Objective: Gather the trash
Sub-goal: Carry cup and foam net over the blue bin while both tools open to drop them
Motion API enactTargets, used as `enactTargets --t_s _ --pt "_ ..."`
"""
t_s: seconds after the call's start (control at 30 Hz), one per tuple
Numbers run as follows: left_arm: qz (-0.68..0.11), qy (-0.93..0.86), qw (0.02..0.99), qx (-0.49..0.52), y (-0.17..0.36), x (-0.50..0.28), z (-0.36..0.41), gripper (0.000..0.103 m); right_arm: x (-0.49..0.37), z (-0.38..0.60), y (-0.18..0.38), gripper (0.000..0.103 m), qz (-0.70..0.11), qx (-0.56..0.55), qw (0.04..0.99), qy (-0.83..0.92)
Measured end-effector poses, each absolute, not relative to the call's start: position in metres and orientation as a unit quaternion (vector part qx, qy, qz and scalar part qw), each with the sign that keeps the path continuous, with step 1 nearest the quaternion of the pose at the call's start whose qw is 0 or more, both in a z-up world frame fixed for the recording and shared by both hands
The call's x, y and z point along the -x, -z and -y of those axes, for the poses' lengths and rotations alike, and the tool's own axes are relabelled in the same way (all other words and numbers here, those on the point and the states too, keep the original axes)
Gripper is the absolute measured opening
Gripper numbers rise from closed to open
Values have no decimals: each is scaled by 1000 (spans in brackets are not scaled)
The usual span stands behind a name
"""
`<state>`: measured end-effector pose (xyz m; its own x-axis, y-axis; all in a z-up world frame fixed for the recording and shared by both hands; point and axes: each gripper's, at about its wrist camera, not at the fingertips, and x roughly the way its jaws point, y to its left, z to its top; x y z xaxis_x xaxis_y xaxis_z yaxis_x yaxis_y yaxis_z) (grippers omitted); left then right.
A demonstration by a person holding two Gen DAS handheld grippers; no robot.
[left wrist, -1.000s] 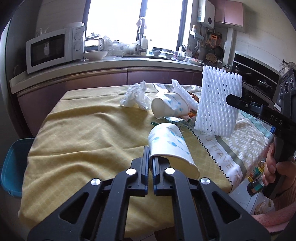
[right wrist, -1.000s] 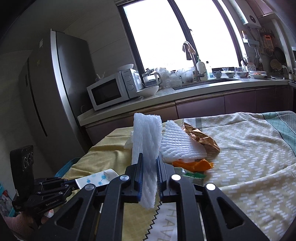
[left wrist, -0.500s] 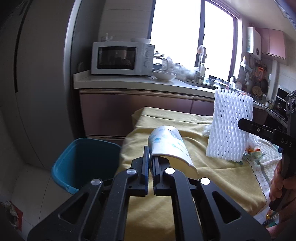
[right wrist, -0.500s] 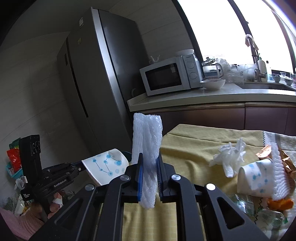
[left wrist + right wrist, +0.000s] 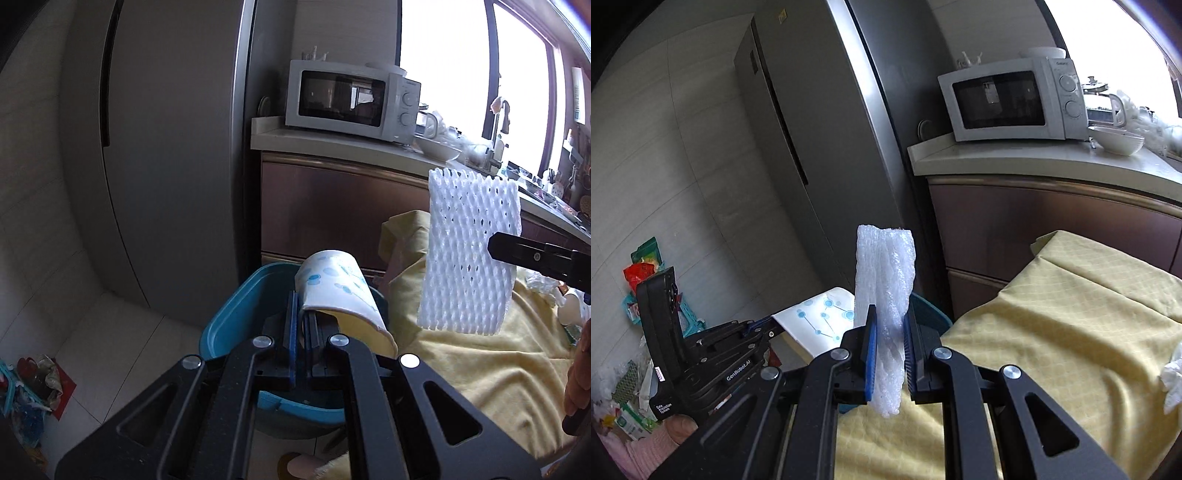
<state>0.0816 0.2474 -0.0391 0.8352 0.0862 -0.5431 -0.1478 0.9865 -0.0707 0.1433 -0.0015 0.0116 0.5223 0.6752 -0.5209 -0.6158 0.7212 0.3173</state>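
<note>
Left tool [image 5: 303,328] is pinching the cup [image 5: 338,291] by its rim wall, cup tipped on its side, mouth toward the camera. Cup hangs over the bin [image 5: 236,314]; in the left view it sits at about 12 o'clock from the fingers, with the teal bin rim showing around it from 9 to 12 o'clock. Right view shows the same cup [image 5: 820,317] at 9 o'clock of the net, held clear of the cloth.

Right tool [image 5: 888,354] is clamped on the foam net [image 5: 884,306]; the net stands upright between the blue pads [image 5: 870,354], with a short end poking out below them. In the left view the net [image 5: 469,251] is broadside at 2 o'clock, above the edge of the yellow cloth [image 5: 472,365], to the right of the bin.

Bin stands on the floor, tight against the cloth-covered counter edge. In the right view only a sliver of its rim [image 5: 927,310] shows, right behind the net.

Farther out: crumpled tissue [image 5: 1172,373] on the cloth at 3 o'clock. Microwave [image 5: 1012,99] on the kitchen worktop at 1 o'clock, white bowl [image 5: 1115,138] beside it. Fridge [image 5: 820,147] at 11 o'clock. Loose packets [image 5: 642,266] are on the floor at 9 o'clock.
</note>
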Motion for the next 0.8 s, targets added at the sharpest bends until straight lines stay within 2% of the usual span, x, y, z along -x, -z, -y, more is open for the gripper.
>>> enactTargets --t_s 0.33,0.57,0.8 --pt "-321 -84 942 54 78 -128 -264 3 -188 -53 36 12 -400 -40 840 -365" --pt "-340 -93 934 57 99 -153 -272 4 -203 -73 59 17 -446 -40 825 -345" --pt "-360 -86 927 57 122 -175 -272 12 -205 -79 62 29 -453 -32 826 -334"
